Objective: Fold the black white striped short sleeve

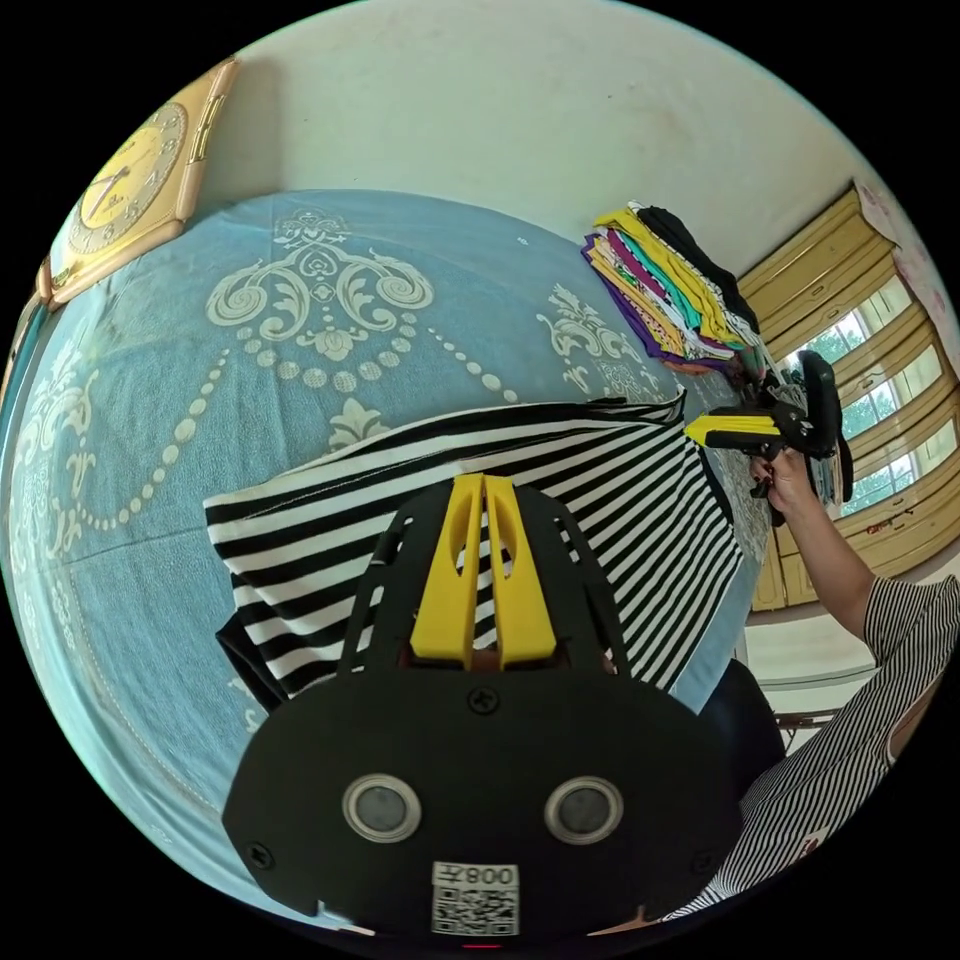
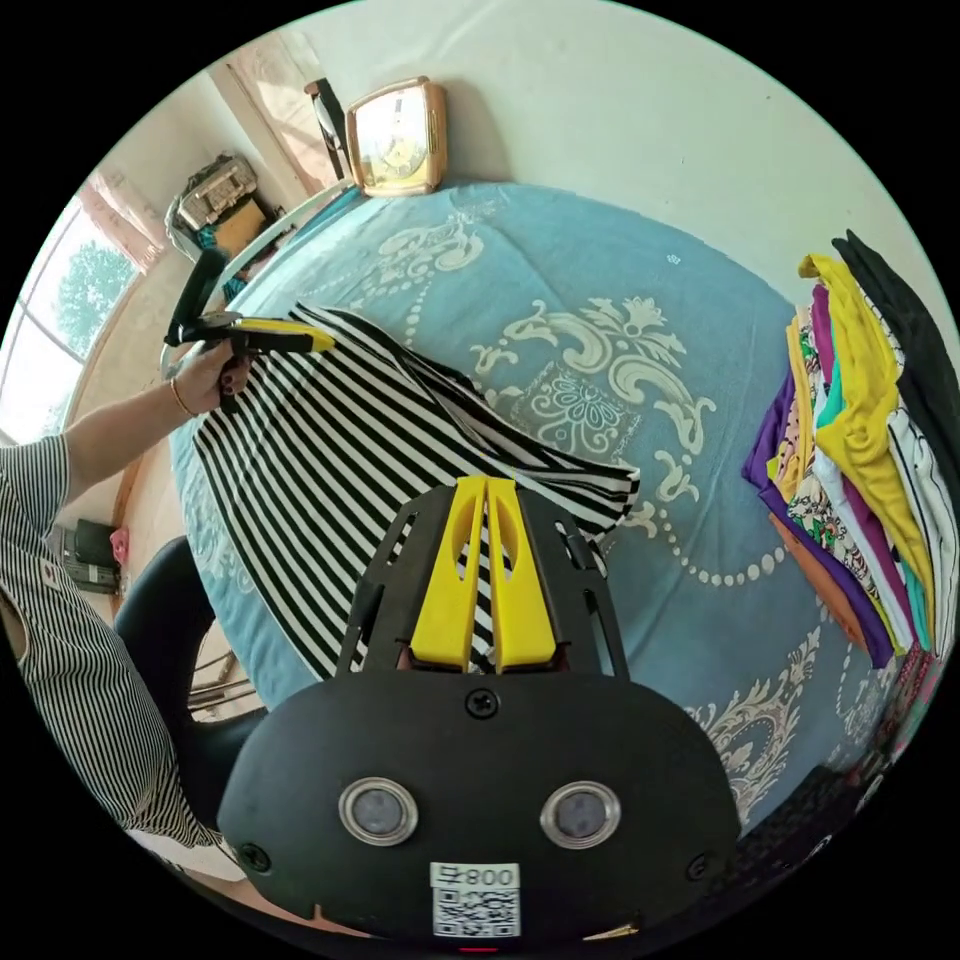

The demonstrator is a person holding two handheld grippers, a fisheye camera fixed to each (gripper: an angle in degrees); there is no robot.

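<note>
The black and white striped short sleeve shirt [image 1: 620, 520] hangs stretched between both grippers over the blue patterned cloth [image 1: 150, 560]. In the left gripper view my left gripper [image 1: 484, 482] is shut on the shirt's upper edge. My right gripper [image 1: 692, 430], held in a hand, pinches the far corner at the right. In the right gripper view my right gripper [image 2: 486, 482] is shut on the shirt [image 2: 330, 450] near a sleeve end. The left gripper [image 2: 322, 343] grips the opposite corner at the upper left. Part of the shirt drapes over the cloth's near edge.
A stack of folded colourful clothes [image 1: 680, 290] [image 2: 870, 450] sits on the blue cloth [image 2: 620, 300] near the wall. A gold clock [image 1: 130, 180] [image 2: 397, 135] leans against the wall. A black chair [image 2: 175, 620] stands beside the person's striped sleeve [image 2: 60, 600].
</note>
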